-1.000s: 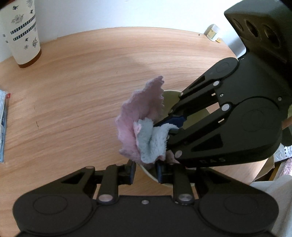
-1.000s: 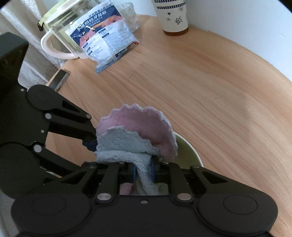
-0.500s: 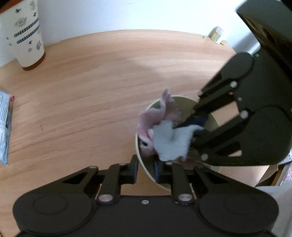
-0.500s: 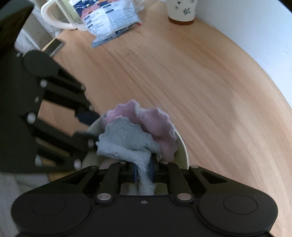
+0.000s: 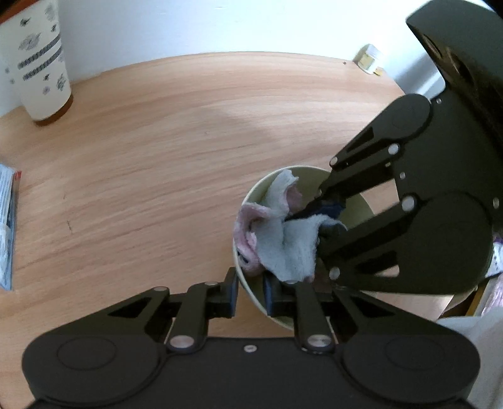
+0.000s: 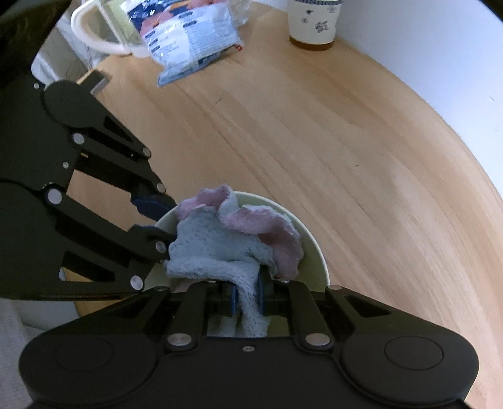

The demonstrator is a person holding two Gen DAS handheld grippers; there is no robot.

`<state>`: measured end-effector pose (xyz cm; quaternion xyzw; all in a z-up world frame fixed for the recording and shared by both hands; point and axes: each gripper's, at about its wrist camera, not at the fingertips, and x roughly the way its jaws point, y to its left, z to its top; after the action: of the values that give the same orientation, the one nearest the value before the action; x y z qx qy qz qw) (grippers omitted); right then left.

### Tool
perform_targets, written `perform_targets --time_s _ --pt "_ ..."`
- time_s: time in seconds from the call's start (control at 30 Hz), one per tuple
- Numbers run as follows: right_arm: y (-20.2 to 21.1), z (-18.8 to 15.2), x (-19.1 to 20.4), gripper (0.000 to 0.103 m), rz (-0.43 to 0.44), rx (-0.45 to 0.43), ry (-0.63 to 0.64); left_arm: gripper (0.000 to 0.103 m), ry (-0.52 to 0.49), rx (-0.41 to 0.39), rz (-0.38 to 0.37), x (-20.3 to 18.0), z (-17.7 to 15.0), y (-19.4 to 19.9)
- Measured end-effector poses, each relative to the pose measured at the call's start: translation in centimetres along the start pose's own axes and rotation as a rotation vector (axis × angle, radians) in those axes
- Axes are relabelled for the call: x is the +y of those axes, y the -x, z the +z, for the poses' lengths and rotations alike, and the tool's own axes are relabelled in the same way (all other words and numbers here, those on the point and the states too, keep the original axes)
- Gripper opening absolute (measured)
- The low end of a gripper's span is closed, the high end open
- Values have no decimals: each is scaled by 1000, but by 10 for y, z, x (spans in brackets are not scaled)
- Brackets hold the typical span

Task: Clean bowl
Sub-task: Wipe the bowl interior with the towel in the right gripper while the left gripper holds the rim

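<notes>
from the left wrist view, the pale green bowl (image 5: 352, 201) is sitting near the edge of the round wooden table (image 5: 157, 157), and the left gripper (image 5: 250, 291) is pinching its near wall, one finger outside and one inside. a crumpled cloth (image 5: 283, 239), pink on one face and light blue on the other, is filling the bowl's hollow. the right gripper (image 5: 317, 217) is reaching in from the right and clamping the cloth inside the bowl (its blue pads are only partly showing). a tall patterned cup (image 5: 44, 72) is standing at the far left by the wall, and the edge of a printed packet (image 5: 8, 226) is lying at the left border.

from the right wrist view, the right gripper (image 6: 246, 299) is squeezing a strip of the cloth (image 6: 226, 245) tight between its blue pads, the rest bunching up in the bowl (image 6: 314, 251). the left gripper (image 6: 160, 220) is gripping the bowl's left rim. beyond, a printed packet (image 6: 191, 41) is leaning against a clear jug (image 6: 110, 34) with a white handle, and the patterned cup (image 6: 314, 22) is standing near the wall.
</notes>
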<state>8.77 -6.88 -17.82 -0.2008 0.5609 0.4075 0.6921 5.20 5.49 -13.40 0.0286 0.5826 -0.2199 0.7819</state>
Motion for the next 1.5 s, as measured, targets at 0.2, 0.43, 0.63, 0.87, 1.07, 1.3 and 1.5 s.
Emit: perform_targets --time_s 0.2,0.43,0.63,0.87,1.07,1.3,1.5 --pt "14 -9 -10 13 -1 -91 -100 16 -12 13 3 -3 3 -2" --pt "34 -16 -5 13 -45 -171 -110 16 0 24 8 -3 9 -4" --pt "35 -18 -12 13 -72 -164 -123 16 13 24 3 -4 11 -6" --pt "14 -13 -14 13 -93 -75 -124 16 30 18 -5 1 14 -8" --pt "4 -5 -9 13 -88 -9 -94 15 43 10 0 2 17 -8" --pt "25 -8 -14 13 -127 31 -74 13 75 -2 4 -4 12 -5" --pt "44 -19 -11 13 -166 69 -41 13 77 -5 5 -8 12 -11"
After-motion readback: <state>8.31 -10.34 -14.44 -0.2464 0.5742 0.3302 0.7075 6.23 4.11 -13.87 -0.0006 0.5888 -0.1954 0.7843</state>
